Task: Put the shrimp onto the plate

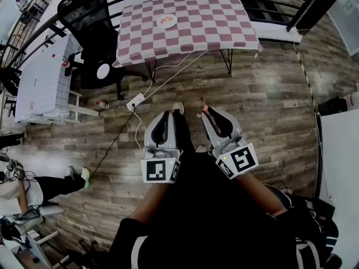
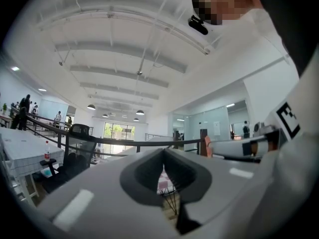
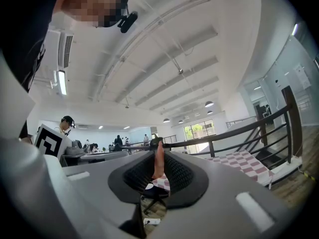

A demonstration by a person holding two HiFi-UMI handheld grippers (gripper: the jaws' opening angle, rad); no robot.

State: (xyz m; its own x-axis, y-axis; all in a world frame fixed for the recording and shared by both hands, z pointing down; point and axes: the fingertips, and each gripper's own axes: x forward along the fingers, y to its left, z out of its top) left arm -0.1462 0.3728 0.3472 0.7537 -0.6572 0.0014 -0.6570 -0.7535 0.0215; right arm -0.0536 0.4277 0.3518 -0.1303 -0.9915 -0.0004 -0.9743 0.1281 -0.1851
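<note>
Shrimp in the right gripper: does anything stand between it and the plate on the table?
Nothing visible does. The shrimp is pinched in the right gripper; only wooden floor lies between it and the table bearing the plate. The black chair stands left of that path.

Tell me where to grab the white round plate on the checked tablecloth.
Probably its rim on the near side: the white round plate lies flat on the pink-and-white checked tablecloth with something orange in its middle, so only the edge offers the jaws purchase.
</note>
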